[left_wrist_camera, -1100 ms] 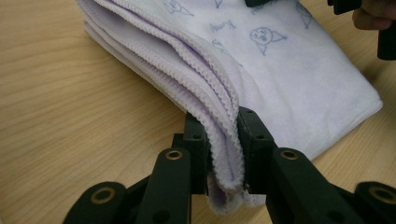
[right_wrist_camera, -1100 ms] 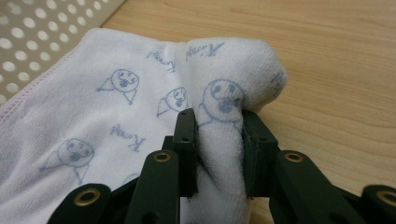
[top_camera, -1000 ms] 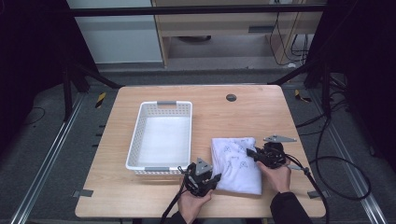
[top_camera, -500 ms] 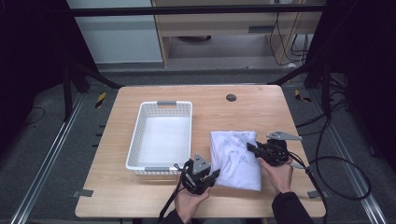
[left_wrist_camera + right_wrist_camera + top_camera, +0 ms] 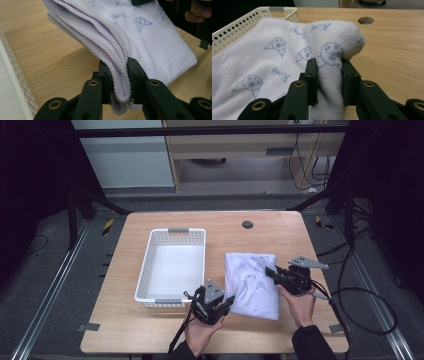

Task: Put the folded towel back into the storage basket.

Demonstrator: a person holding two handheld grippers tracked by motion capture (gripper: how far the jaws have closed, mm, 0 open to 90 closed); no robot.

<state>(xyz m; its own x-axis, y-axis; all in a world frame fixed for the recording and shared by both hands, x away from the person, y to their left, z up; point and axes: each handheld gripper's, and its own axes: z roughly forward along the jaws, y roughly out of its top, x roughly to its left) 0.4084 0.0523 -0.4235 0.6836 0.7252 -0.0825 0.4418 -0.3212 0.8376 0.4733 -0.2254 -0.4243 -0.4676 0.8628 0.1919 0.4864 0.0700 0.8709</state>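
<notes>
A folded white towel (image 5: 250, 277) with blue seal drawings hangs just above the wooden table (image 5: 280, 235), held at two edges. My left gripper (image 5: 227, 301) is shut on the towel's near left corner (image 5: 120, 82), where several lilac-stitched layers are pinched between its jaws. My right gripper (image 5: 272, 271) is shut on the towel's right edge (image 5: 329, 75), bunching a thick fold. The towel (image 5: 274, 60) sags between the two grips. A white perforated basket (image 5: 172, 265) stands to the left of the towel, empty.
A round cable hole (image 5: 247, 224) lies in the table near its far edge. Black frame legs and cables stand around the table on the floor. Bare wood runs along the table's right side (image 5: 392, 50).
Both grippers have risen a little with the towel, lifting its near and right edges off the table. The basket has not moved.
</notes>
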